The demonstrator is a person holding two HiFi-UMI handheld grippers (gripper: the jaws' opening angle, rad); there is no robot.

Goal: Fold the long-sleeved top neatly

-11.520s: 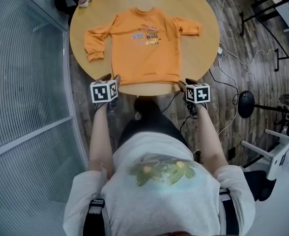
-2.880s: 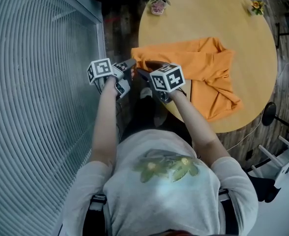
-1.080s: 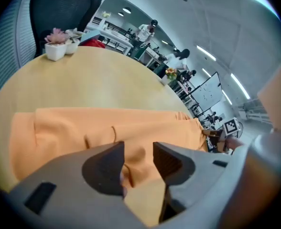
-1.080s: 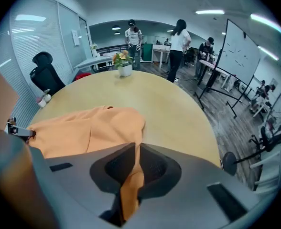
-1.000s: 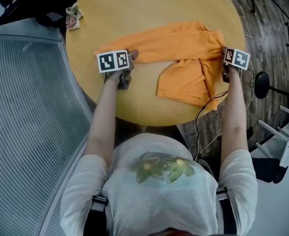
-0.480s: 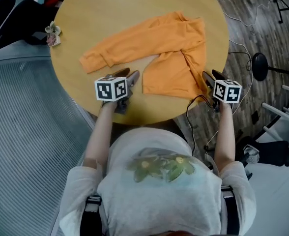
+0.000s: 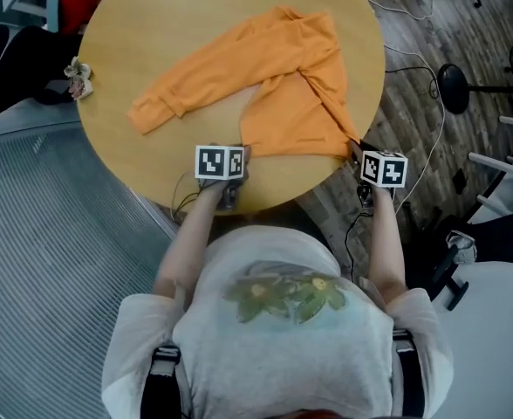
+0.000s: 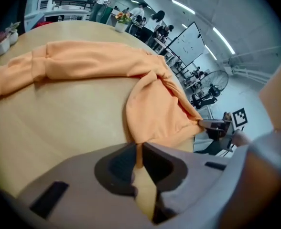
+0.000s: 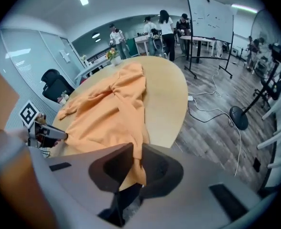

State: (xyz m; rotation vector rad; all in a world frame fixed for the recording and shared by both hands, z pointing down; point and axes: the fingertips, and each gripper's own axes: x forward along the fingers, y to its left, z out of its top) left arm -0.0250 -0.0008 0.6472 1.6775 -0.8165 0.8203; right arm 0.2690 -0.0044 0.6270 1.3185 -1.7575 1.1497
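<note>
Only the gripper views show the grip: left gripper (image 8: 138, 152) and right gripper (image 9: 133, 155), jaws just closed, each pinch a near corner of the orange long-sleeved fabric top (image 7: 296, 116), which spreads away from them.

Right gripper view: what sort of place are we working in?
Probably an open-plan office or lab: a whiteboard on a stand, several people standing in the background, and a black office chair.
</note>
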